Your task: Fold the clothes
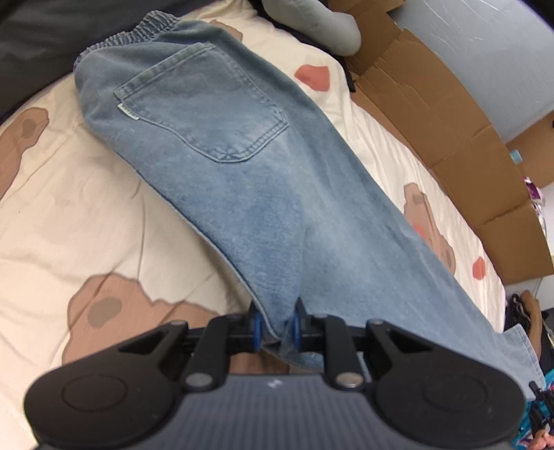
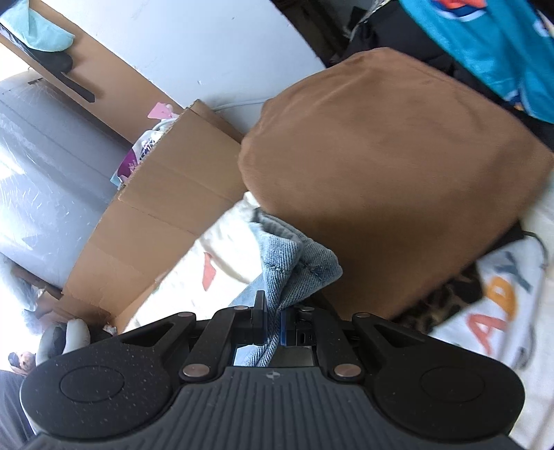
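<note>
A pair of light blue jeans [image 1: 221, 145] lies folded lengthwise on a cream bedspread [image 1: 69, 221], back pocket up, elastic waistband at the far end. My left gripper [image 1: 276, 325] is shut on the jeans' edge near the leg end, lifting it off the bed. My right gripper [image 2: 273, 318] is shut on the jeans' hem [image 2: 294, 263], which bunches up between the jaws. The right gripper with its hem shows at the lower right edge of the left wrist view [image 1: 540, 412].
Flattened cardboard [image 1: 432, 114] lines the bed's right side against a grey wall. A folded brown garment [image 2: 391, 166] lies just beyond the hem, with a teal shirt [image 2: 484, 45] and a printed white garment [image 2: 495, 311] nearby. A grey plush item [image 1: 322, 24] sits at the bed's far end.
</note>
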`<state>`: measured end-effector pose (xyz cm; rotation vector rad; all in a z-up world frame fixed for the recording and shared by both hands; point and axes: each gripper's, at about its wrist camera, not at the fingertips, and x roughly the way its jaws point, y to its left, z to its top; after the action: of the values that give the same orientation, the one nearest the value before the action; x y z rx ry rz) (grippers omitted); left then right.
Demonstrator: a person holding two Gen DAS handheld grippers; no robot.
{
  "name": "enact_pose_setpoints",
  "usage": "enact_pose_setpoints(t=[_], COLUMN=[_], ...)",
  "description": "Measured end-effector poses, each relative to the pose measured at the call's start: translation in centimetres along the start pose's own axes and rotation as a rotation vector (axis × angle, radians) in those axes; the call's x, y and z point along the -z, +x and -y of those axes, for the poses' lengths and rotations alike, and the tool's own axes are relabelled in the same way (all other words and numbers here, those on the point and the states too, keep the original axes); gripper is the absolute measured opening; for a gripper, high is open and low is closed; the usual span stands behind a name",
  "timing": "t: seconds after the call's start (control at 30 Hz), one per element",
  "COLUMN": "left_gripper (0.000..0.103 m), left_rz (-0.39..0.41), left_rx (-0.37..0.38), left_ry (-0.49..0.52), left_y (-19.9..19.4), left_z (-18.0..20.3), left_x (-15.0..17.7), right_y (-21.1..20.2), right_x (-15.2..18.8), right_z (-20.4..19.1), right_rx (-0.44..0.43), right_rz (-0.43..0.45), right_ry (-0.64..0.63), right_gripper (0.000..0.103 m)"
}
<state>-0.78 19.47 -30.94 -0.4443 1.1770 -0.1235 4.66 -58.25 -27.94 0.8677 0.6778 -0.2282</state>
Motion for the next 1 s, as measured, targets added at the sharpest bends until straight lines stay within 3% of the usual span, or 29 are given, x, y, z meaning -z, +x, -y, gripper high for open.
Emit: enact_pose_setpoints(t=[0.47,1.0], left_gripper=[0.017,0.017], left_rz=[-0.079,-0.187], left_rx=[0.009,-0.032], left_ry=[0.026,0.117], left_y=[-1.9,1.5], left_z=[-0.6,0.1], left_x=[0.6,-4.9], right_y=[-6.1,-8.9], right_x=[2.2,6.0], right_z=[4.0,9.9], right_rx=[0.096,0.216], right_rz=[-0.044,-0.151], right_ry=[-0.008,0.044], right_gripper=[0.005,0.004])
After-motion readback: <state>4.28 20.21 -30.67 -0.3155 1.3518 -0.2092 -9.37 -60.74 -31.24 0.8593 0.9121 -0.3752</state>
